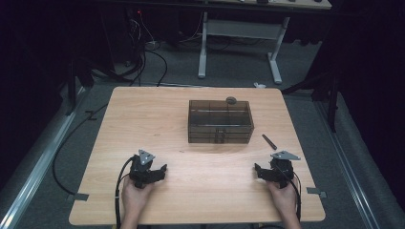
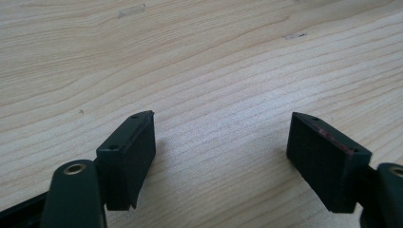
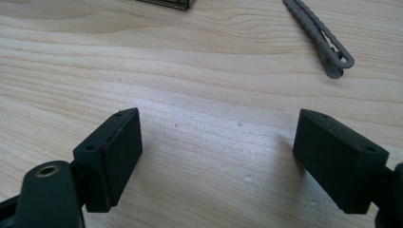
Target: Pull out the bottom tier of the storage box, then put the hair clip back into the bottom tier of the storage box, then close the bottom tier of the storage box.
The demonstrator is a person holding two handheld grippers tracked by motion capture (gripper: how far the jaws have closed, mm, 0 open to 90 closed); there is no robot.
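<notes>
A dark see-through plastic box (image 1: 220,121) with inner dividers stands at the middle of the wooden table (image 1: 143,109). A small round grey thing (image 1: 231,100) sits at its far rim. To the right of the box lies a grey hair clip (image 1: 269,141), also seen as the clip (image 3: 319,35) ahead of the right gripper's jaws. My left gripper (image 1: 152,172) rests near the front left, open over bare wood (image 2: 221,137). At the front right, my right gripper (image 1: 268,172) is open too, with nothing between its pads (image 3: 216,147).
Behind the table stands a white desk frame (image 1: 239,43) on grey carpet, with cables (image 1: 143,52) trailing at the left. Metal rails run along both sides of the floor. Bare wood lies between the grippers and the box.
</notes>
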